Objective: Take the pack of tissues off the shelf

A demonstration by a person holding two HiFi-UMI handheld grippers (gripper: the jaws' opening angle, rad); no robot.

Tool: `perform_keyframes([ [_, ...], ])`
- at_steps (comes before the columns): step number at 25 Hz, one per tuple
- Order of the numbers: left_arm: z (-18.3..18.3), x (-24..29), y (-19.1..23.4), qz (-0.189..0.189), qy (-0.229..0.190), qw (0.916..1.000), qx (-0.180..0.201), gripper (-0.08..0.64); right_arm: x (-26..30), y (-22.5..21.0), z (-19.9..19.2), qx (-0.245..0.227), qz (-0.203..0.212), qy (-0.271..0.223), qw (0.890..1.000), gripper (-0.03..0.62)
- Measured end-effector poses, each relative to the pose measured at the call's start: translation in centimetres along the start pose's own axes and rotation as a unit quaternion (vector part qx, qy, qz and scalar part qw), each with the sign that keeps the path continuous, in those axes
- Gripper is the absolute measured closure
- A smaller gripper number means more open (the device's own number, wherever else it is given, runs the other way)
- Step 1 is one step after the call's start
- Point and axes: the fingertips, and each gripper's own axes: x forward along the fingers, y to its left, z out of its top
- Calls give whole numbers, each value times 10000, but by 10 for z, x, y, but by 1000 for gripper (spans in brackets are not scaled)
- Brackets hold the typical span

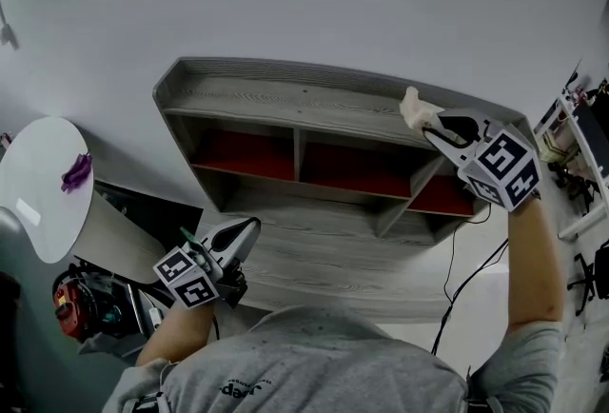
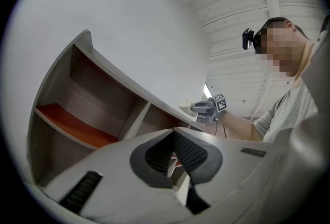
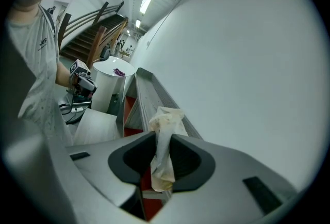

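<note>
The pack of tissues is a crumpled cream packet at the right end of the grey wooden shelf's top board. My right gripper is shut on it. In the right gripper view the pack stands pinched between the two dark pads, its top sticking out over the shelf. My left gripper hangs low in front of the shelf's lower left, shut with nothing in it; its tips meet. The left gripper view also shows the pack in the right gripper.
The shelf has red-floored compartments under the top board and stands against a plain white wall. A white round table with a purple item is at the left. Black cables hang at the right, beside a cluttered rack.
</note>
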Motion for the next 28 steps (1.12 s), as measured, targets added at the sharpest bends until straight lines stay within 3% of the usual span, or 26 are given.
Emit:
perform_keyframes([
  [7, -29, 29, -33, 103, 154, 9998, 23, 548, -26, 24, -15, -116, 7, -104, 9999, 479],
  [17, -60, 42, -74, 446, 254, 9985, 171, 548, -45, 65, -37, -242, 335, -349, 9985, 480],
  [28, -60, 3, -43, 400, 347, 9986, 77, 548, -20, 122, -27, 50, 253, -202, 9995, 479],
])
